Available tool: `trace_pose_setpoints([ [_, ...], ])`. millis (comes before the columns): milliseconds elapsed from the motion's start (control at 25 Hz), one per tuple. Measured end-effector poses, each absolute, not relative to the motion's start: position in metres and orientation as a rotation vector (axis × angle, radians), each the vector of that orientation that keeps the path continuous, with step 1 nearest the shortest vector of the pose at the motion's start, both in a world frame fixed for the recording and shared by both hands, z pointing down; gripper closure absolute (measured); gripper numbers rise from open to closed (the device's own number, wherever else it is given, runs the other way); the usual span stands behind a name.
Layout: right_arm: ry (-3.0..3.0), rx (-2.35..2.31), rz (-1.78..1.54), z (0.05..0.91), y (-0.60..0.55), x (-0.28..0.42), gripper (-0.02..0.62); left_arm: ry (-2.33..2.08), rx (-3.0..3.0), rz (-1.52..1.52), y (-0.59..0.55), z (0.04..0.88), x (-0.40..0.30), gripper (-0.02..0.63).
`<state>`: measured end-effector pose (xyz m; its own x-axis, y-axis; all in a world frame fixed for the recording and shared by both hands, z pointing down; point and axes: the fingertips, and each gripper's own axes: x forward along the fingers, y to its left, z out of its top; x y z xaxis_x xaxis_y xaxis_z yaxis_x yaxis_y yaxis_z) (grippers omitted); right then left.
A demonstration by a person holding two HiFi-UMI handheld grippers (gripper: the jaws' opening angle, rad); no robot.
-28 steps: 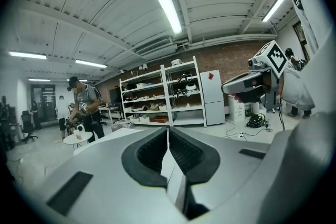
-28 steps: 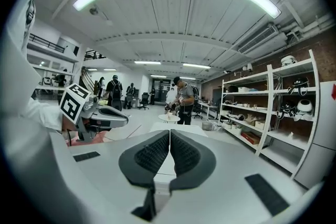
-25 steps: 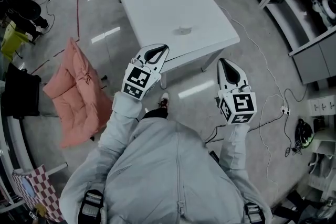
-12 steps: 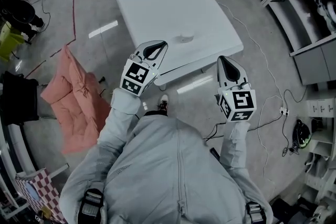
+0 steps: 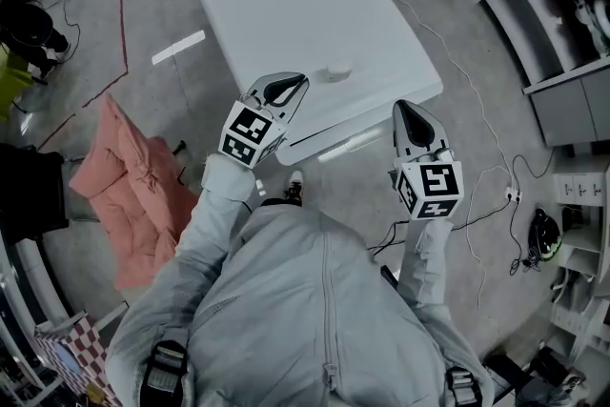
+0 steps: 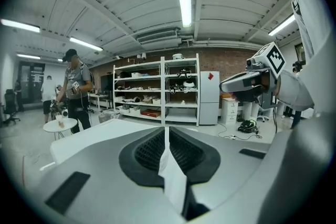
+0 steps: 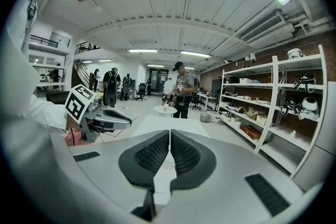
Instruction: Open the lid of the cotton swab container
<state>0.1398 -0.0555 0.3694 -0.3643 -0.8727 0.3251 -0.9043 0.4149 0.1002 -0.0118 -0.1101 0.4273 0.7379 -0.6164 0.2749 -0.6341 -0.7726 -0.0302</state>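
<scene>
The white rectangular table [image 5: 286,5] had drawn nearer. The left gripper [image 5: 297,84] and right gripper [image 5: 403,108], both pressed together and empty, neared the small round translucent container [image 5: 338,69] at upper centre, still untouched.

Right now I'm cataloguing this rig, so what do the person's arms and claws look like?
Both the left claw and right claw are white, pointed shells with black ribbed pads, each carrying a cube of black-and-white square markers. The sleeves belong to a light grey zipped jacket.
</scene>
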Motion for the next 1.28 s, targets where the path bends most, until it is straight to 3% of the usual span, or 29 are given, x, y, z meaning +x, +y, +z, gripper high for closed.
trace_pose_setpoints([
  [200, -2.314, 1.553, 0.152, 0.382, -0.071, 0.129, 0.56, -0.859, 2.829, 0.417, -0.13, 0.461, -0.015, 0.566],
  [280, -2.297, 1.566, 0.156, 0.385, -0.077, 0.126, 0.56, -0.781, 2.821, 0.437, -0.137, 0.475, -0.012, 0.471],
  [480, -2.258, 1.607, 0.176, 0.39, -0.091, 0.131, 0.56, -0.639, 2.807, 0.506, -0.156, 0.505, 0.004, 0.41],
  [800, -2.213, 1.61, 0.219, 0.408, -0.113, 0.136, 0.56, -0.618, 2.705, 0.508, -0.194, 0.548, 0.012, 0.351],
  [1280, -2.208, 1.589, 0.318, 0.439, -0.149, 0.179, 0.56, -0.566, 2.609, 0.659, -0.237, 0.616, 0.057, 0.318],
])
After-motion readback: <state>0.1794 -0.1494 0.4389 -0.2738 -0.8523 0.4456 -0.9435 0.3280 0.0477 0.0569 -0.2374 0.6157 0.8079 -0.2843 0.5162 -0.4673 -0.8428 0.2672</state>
